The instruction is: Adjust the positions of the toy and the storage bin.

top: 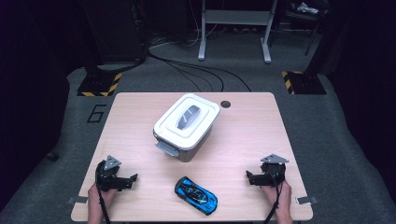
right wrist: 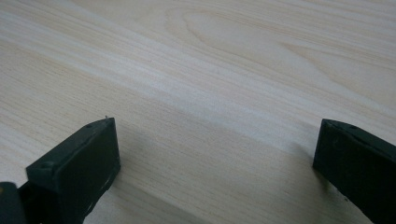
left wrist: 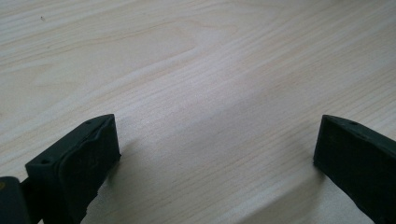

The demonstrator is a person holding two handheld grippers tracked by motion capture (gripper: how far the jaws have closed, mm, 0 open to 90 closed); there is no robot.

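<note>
A white lidded box (top: 187, 125) with a grey handle and grey latch sits turned at an angle in the middle of the wooden table (top: 243, 135). A blue and black toy car (top: 196, 195) lies near the front edge, between the two hands. My left gripper (top: 132, 181) rests on the table at the front left, pointing right toward the car, jaws open. My right gripper (top: 250, 178) rests at the front right, pointing left, jaws open. In the left gripper view the gripper (left wrist: 217, 149) has bare wood between its fingers, and so does the gripper (right wrist: 217, 149) in the right gripper view.
A round cable hole (top: 226, 104) lies in the table behind the box. Around the table is grey floor with cables (top: 196, 70), a metal frame (top: 233, 28) at the back and yellow-black striped bases (top: 100, 84).
</note>
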